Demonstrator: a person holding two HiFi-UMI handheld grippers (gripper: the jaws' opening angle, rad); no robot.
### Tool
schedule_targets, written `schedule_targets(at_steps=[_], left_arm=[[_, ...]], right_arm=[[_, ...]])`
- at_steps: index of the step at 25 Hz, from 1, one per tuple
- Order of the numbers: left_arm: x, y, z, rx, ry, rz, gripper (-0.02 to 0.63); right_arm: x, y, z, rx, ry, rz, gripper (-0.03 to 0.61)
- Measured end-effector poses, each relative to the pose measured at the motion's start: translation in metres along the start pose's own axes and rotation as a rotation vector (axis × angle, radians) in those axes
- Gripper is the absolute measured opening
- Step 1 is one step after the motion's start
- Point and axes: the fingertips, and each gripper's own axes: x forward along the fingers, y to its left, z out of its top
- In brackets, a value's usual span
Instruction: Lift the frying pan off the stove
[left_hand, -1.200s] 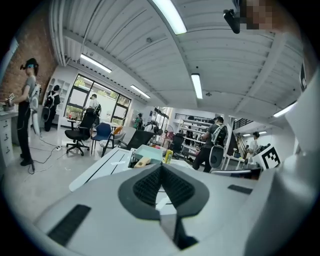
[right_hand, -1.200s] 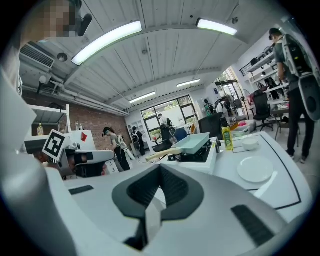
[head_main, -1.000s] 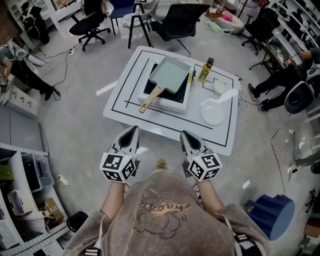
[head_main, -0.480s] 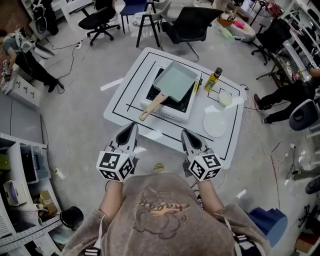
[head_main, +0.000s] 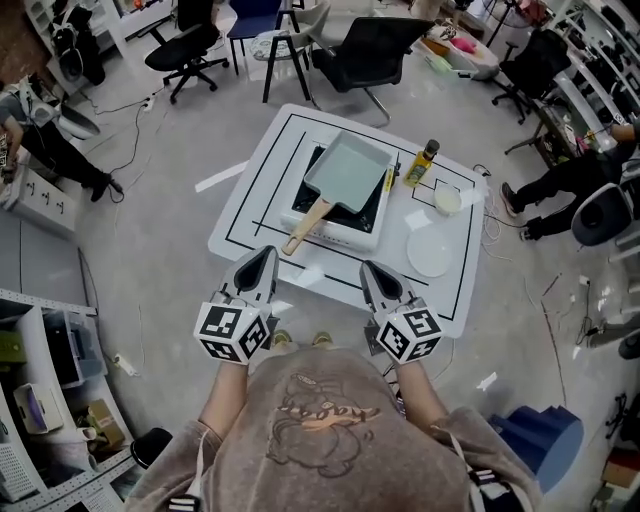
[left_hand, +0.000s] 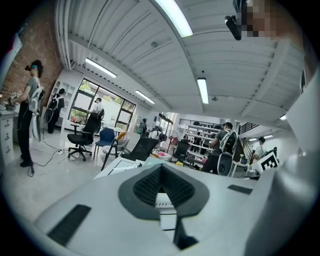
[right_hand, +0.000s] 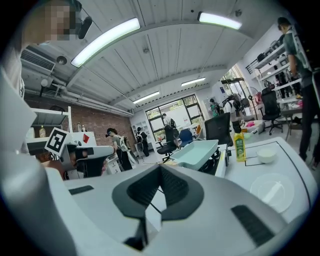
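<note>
The frying pan (head_main: 345, 168), pale and rectangular, sits on the stove (head_main: 372, 215) at the upper centre of the head view, on the white surface (head_main: 250, 195). Its wooden handle (head_main: 304, 226) juts toward the lower left, past the stove's edge. The pan looks rigid and fairly light, with a slick coated body. The handle is the sensible place to take hold, though gripped far out the pan may tip. The left gripper (head_main: 262, 262) and right gripper (head_main: 373, 272) hover side by side at lower centre, by the surface's near edge, well apart from the pan and pointing nearly level. Both have their fingers pressed together on nothing.
</note>
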Motion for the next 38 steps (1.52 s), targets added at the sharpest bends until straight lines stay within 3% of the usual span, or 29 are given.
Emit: schedule_targets(at_steps=[16, 25, 33, 38], left_arm=[[0.010, 0.011, 0.004, 0.015, 0.028, -0.107, 0.006], [0.010, 0.014, 0.005, -0.002, 0.027, -0.140, 0.006], [0.010, 0.015, 0.004, -0.008, 0.023, -0.142, 0.006], [0.007, 0.018, 0.003, -0.011, 0.025, -0.139, 0.006]], right_arm=[[0.014, 0.014, 0.002, -0.008, -0.023, -0.060, 0.000], [0.019, 0.025, -0.002, 0.015, -0.026, -0.031, 0.002], [0.022, 0.029, -0.003, 0.021, -0.022, -0.016, 0.082], [0.029, 0.041, -0.006, 0.033, 0.011, 0.050, 0.184]])
